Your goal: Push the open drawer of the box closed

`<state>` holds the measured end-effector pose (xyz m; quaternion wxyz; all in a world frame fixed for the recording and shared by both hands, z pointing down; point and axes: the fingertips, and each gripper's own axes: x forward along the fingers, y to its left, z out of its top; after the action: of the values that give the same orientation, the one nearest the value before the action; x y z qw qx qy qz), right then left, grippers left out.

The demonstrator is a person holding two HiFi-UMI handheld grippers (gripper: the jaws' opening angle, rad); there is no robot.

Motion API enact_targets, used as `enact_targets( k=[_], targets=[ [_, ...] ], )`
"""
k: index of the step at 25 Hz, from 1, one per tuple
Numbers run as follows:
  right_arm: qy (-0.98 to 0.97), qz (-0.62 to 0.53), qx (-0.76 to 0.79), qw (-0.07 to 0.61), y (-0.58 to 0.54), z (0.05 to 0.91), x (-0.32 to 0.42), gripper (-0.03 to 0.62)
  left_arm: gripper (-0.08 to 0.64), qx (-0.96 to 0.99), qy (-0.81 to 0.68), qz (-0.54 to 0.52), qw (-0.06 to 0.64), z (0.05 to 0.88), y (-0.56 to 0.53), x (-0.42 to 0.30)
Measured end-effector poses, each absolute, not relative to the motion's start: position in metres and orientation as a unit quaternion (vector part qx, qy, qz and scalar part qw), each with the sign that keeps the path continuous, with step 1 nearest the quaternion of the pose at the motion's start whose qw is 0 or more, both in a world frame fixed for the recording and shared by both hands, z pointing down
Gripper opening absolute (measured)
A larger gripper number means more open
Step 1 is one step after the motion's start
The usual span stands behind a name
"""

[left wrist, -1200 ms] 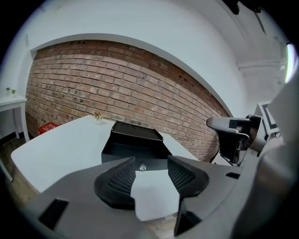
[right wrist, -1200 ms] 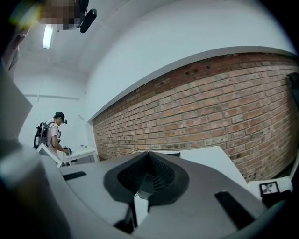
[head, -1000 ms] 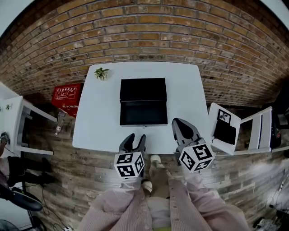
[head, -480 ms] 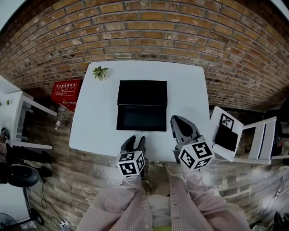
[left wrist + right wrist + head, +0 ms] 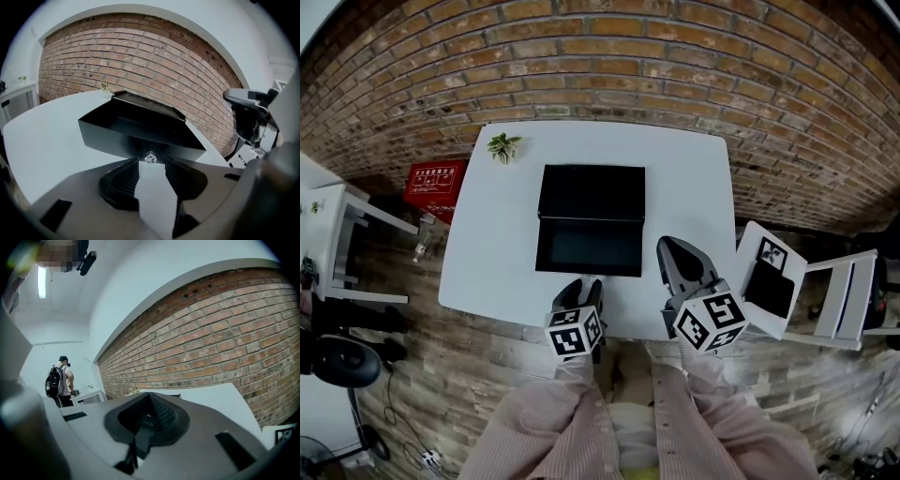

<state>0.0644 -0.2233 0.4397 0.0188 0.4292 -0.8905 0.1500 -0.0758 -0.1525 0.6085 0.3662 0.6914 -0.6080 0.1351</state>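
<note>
Left gripper [image 5: 151, 163]: jaws apart, just narrowed, empty; the drawer [image 5: 123, 132] knob [image 5: 150, 156] sits just ahead. Right gripper [image 5: 149, 401]: jaws together.

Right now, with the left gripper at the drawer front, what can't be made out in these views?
- Drawer knob: head view, lost at the left gripper's tips. The left gripper view leaves unclear whether the jaws, just narrowed yet apart, touch it.
- Drawer floor: left gripper view, behind the front panel.
- Box: right gripper view, almost all behind the right gripper's shut jaws.
</note>
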Motion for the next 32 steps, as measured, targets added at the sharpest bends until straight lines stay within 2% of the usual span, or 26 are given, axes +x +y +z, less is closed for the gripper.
enact_targets(
  k=[7,32],
  targets=[
    [-0.884,0.156,0.44,0.018,-0.2259,0.4416,0.0723,0.002,0.071,0.688,-0.609,0.159,0.362,0.6129,-0.1567,-0.0764],
    [-0.874,0.156,0.459,0.022,-0.2273,0.4447,0.0659,0.002,0.061,0.697,-0.578,0.185,0.381,0.609,-0.1622,-0.0757]
  ],
)
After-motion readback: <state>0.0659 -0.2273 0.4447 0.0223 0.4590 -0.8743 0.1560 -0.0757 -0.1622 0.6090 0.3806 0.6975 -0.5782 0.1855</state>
